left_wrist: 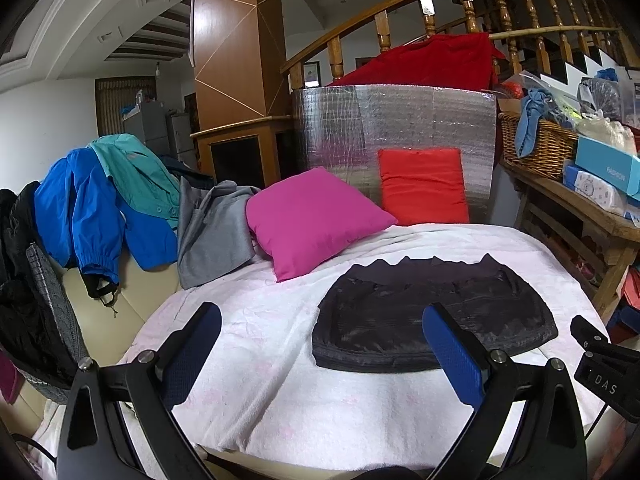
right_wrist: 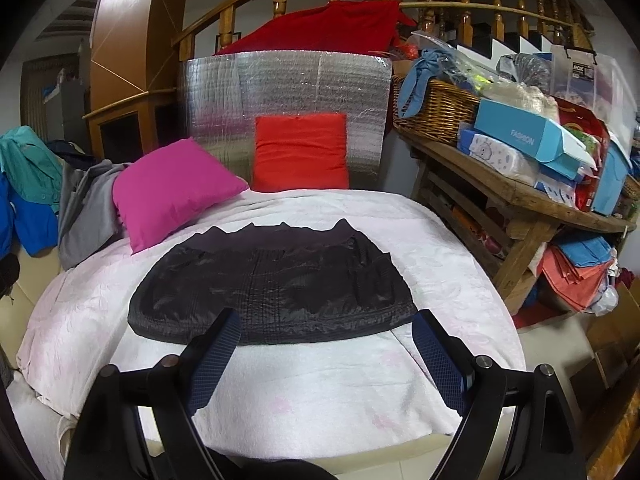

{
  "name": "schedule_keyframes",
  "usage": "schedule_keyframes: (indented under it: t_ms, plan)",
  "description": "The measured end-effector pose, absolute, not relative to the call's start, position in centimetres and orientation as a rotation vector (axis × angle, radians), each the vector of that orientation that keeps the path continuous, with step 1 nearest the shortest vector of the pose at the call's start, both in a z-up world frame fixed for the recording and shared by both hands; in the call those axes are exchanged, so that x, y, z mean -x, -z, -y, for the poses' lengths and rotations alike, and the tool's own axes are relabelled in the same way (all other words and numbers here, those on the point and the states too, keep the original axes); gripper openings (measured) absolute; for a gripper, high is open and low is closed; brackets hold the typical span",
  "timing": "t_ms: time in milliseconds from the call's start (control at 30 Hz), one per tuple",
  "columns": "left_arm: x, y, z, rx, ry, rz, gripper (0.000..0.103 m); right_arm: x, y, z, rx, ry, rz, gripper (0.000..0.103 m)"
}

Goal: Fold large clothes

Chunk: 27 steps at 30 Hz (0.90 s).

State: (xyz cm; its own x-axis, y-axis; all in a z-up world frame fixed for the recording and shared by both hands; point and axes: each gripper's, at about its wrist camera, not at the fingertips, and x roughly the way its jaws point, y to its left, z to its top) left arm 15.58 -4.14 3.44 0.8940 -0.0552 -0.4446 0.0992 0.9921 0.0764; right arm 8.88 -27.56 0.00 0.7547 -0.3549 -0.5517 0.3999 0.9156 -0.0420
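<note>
Far left of the left tongs (left_wrist: pixel 320 352), a blue jacket (left_wrist: pixel 92 216) and a teal garment (left_wrist: pixel 132 168) hang over the cream sofa back (left_wrist: pixel 100 304). A grey garment (left_wrist: pixel 212 232) lies just beside them, toward the tongs. A magenta cushion (left_wrist: pixel 312 220) rests on the white blanket (left_wrist: pixel 256 344) ahead of the left tongs, with its left edge against the grey garment.

The left tongs stand wide open and hold nothing. Bare blanket shows between the two blue pads.

The folded black jacket (left_wrist: pixel 432 320) lies flat on the white blanket, ahead of the left tongs and to their right. The right pad of the left tongs overlaps the jacket's near edge in the left wrist view; contact cannot be confirmed.

The right tongs (right_wrist: pixel 326 354) also stand wide open and hold nothing. The black jacket (right_wrist: pixel 272 284) lies directly ahead of them, its near edge just beyond both fingertips. Whether the left pad touches the fabric cannot be told.

A red cushion (right_wrist: pixel 300 152) stands upright beyond the jacket against a silver foil panel (right_wrist: pixel 280 84). To the right of the right tongs, a wooden surface (right_wrist: pixel 512 188) carries a wicker basket (right_wrist: pixel 436 112) and a light blue box (right_wrist: pixel 524 136).
</note>
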Motion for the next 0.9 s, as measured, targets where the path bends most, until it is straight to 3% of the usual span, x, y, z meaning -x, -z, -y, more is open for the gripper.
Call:
schedule_keyframes:
  t_ms: [500,900]
  plan:
    - [-11.9,-4.7,5.1,-0.126,0.107,-0.411,0.100,-5.1,-1.2,27.9,-0.094,0.412,-0.541,0.090]
    - [-15.0,-3.8,5.6,-0.138,0.100,-0.442,0.100,-8.0,-0.4,28.3,-0.093,0.410,-0.568,0.090]
